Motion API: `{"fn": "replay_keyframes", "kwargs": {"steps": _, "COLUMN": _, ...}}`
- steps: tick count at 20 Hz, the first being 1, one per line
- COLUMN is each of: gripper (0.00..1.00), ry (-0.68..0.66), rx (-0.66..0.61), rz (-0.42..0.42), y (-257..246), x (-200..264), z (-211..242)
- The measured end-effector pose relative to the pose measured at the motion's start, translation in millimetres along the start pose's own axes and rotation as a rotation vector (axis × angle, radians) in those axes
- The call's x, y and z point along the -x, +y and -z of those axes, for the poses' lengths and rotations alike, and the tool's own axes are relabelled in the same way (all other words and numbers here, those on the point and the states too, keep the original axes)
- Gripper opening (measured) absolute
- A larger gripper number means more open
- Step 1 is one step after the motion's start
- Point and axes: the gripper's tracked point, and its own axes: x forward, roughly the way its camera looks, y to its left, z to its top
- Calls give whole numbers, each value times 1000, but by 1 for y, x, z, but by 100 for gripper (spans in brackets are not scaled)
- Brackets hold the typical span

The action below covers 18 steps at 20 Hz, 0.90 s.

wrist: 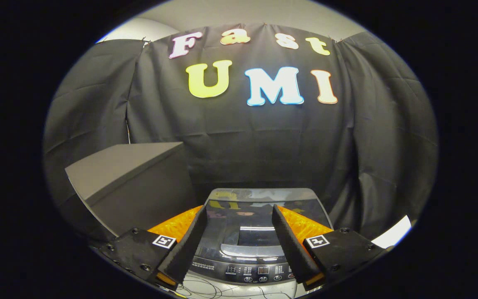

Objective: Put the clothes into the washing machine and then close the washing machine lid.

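- Your gripper sits nearest, fingers spread wide apart, nothing between them and nothing held.
- Each finger mount carries a small square black-and-white marker tag; it's a coded pattern, not text.
- Washing machine is just ahead of and below the fingers, seen through the gap between them. It's a top-loader.
- Its lid is down and lying flat. The lid is dark and glossy, and mirrors the booth wall.
- Control panel runs along the machine's near edge, between the finger bases: small display, a row of round buttons, rows of tiny icons.
- There's a line of small print at the panel's left end. You can't read it at this size; no brand name is legible anywhere on the machine.
- Loose cables lie on the light surface in front of the panel, under your fingers.
- Grey box stands beside the machine on the left, taller than the machine top, flat top face.
- Black cloth wall hangs behind the machine and the box.
- Clothes: you can't tell where they are from this view.
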Motion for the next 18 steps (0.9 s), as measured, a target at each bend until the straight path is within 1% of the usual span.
{"fn": "replay_keyframes", "kwargs": {"steps": 8, "gripper": 98, "ry": -113, "rx": -29, "rz": 10, "y": 4, "x": 79, "z": -30}}
{"fn": "replay_keyframes", "kwargs": {"steps": 18, "gripper": 97, "ry": -209, "rx": -34, "rz": 21, "y": 14, "x": 180, "z": -36}}
